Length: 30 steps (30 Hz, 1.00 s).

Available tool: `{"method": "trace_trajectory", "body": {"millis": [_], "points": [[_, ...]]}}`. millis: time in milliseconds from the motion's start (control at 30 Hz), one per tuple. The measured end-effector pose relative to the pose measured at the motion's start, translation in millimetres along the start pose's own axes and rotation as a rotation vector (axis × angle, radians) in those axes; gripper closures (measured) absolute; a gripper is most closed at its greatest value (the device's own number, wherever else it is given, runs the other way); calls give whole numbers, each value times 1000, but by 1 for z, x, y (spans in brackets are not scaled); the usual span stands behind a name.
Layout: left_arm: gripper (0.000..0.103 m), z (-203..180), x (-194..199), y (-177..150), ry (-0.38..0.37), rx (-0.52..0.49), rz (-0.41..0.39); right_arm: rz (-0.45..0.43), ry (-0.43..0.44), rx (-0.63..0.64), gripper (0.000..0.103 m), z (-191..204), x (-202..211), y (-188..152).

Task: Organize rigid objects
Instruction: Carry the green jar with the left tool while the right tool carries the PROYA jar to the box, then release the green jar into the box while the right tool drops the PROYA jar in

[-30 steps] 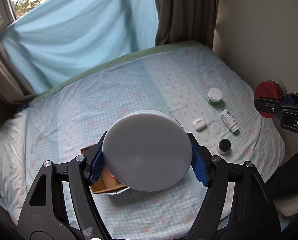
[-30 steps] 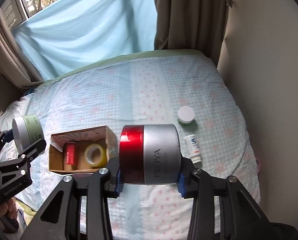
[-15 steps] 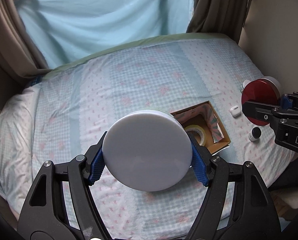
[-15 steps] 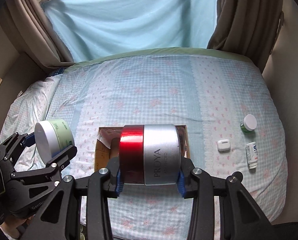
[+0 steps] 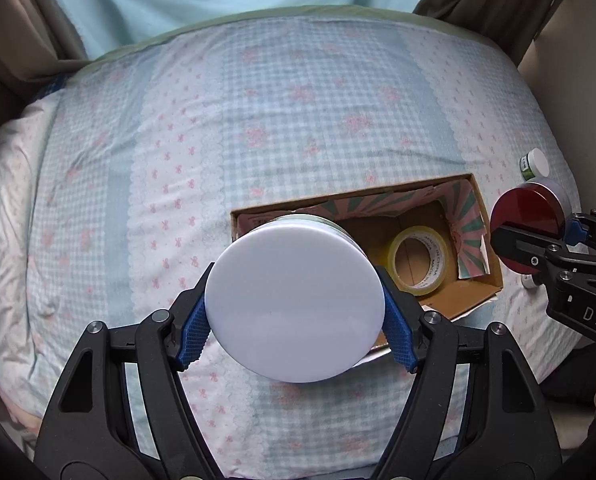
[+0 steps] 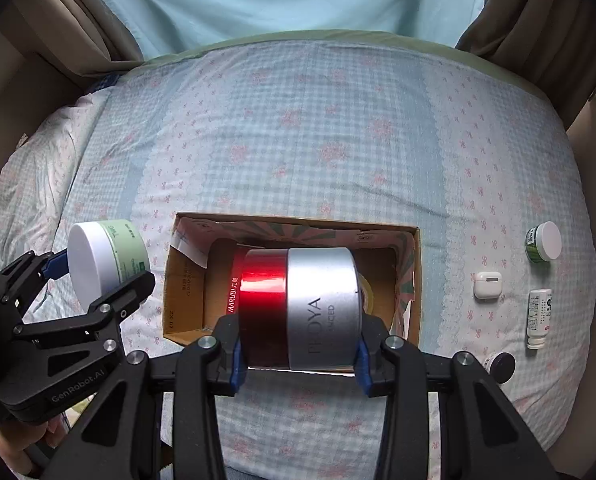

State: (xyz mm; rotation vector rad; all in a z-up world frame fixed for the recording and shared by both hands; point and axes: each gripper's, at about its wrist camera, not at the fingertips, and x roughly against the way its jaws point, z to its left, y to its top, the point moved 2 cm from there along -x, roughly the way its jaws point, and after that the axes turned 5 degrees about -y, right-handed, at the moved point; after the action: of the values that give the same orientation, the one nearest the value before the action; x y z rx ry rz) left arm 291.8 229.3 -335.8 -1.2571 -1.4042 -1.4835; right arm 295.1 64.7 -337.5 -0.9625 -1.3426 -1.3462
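Note:
My left gripper (image 5: 296, 320) is shut on a green jar with a white lid (image 5: 294, 308), held above the left end of the open cardboard box (image 5: 479, 200). It also shows in the right wrist view (image 6: 102, 258). My right gripper (image 6: 298, 356) is shut on a red and silver PROYA jar (image 6: 301, 304), held on its side above the box (image 6: 415, 280). A roll of yellow tape (image 5: 419, 258) lies in the box, and a red MARUBI pack (image 6: 234, 296) partly shows under the jar.
On the checked bedsheet right of the box lie a small green jar with white lid (image 6: 543, 242), a white earbud case (image 6: 487, 285), a white pill bottle (image 6: 539, 318) and a small black-capped jar (image 6: 501, 366). Curtains and walls surround the bed.
Both grippers have moved with their jars over the box; the box now sits centred under them, and the loose items have shifted to the right of the views.

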Motion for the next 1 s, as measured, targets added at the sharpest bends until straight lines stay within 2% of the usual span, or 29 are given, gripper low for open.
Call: {"method": "trace_trajectory", "body": {"millis": [433, 500, 633, 733, 1000], "points": [[33, 29, -114, -4, 49, 29, 185, 202, -7, -14, 65, -16, -106, -7], [33, 29, -124, -3, 38, 23, 197, 230, -9, -12, 65, -17, -120, -8], [33, 18, -128, 5, 84, -60, 183, 261, -13, 3, 65, -17, -140, -6], [33, 14, -131, 11, 35, -58, 200, 280, -9, 2, 65, -18, -150, -6], [33, 7, -135, 15, 5, -45, 201, 297, 2, -9, 65, -21, -158, -6]]}}
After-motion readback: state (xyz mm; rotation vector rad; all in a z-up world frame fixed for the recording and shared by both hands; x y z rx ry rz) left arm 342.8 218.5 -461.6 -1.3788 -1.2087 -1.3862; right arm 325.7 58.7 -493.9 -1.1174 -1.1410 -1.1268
